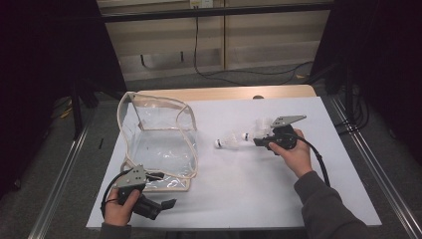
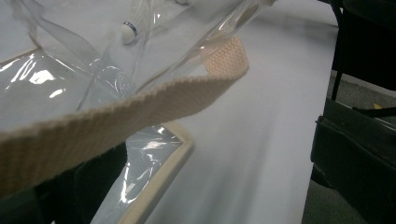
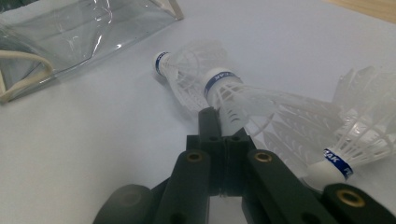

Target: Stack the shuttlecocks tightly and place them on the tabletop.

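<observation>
in the high view a clear plastic bag [image 1: 159, 144] with a cream fabric edge lies open on the left part of the white surface [image 1: 239, 189], and nothing can be made out inside it. the left gripper [image 1: 158, 175] sits at the bag's near edge, held low by the left hand [image 1: 119, 206] at the surface's near-left corner. near the middle, the right gripper [image 1: 251, 139] points left, held level by the right hand [image 1: 293, 152], with a white shuttlecock [image 1: 229, 141] at its tip.

in the left gripper view the bag's cream strap [image 2: 140, 112] crosses close to the camera, with clear plastic behind it. whether the fingers are clamped on the strap cannot be told here.

in the right gripper view the fingers [image 3: 212, 122] are clenched on the feather skirt of a shuttlecock [image 3: 229, 88], its blue-banded cork pointing away. a second shuttlecock [image 3: 177, 65] lies just beyond, touching it, and a third shuttlecock [image 3: 355, 144] lies at the right. the bag [image 3: 79, 32] rests at the upper left, apart from them.
</observation>
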`<state>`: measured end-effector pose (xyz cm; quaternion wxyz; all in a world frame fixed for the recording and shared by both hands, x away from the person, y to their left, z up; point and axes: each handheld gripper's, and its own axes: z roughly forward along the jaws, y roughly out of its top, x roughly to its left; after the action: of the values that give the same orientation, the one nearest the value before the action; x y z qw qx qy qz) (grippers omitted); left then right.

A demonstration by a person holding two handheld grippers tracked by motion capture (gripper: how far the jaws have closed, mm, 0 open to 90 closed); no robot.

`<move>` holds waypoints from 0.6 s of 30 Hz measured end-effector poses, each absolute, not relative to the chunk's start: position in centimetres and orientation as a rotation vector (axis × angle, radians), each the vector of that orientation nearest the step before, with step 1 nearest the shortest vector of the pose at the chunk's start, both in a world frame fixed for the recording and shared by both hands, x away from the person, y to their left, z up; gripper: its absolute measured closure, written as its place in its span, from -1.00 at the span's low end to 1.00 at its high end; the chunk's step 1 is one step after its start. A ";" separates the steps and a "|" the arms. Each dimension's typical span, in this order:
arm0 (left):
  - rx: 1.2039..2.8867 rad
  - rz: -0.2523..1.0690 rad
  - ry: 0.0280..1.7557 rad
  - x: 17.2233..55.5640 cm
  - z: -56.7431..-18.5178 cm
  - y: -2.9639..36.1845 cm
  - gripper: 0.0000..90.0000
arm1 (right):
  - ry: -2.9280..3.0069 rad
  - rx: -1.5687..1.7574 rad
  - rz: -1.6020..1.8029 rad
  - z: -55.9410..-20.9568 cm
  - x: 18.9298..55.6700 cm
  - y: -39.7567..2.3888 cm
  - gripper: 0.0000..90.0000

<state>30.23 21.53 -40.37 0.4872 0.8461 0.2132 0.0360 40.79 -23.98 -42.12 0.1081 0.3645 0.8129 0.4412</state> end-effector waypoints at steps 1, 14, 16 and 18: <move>2.059 0.089 0.517 30.2 -40.4 21.5 -0.92 | 2.393 1.071 1.296 -42.2 40.8 -24.0 0.99; 2.058 0.090 0.516 30.3 -40.4 21.5 -0.92 | 2.400 1.047 1.283 -42.3 41.2 -23.3 0.99; 2.057 0.090 0.518 30.3 -40.4 21.5 -0.92 | 2.403 1.044 1.282 -42.3 41.2 -23.2 0.99; 2.061 0.090 0.516 30.3 -40.4 21.6 -0.92 | 2.406 1.035 1.283 -42.3 41.3 -23.0 0.99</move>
<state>30.26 21.56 -40.36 0.4861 0.8470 0.2121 0.0369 41.27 -23.04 -42.31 0.1122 0.3525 0.8197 0.4373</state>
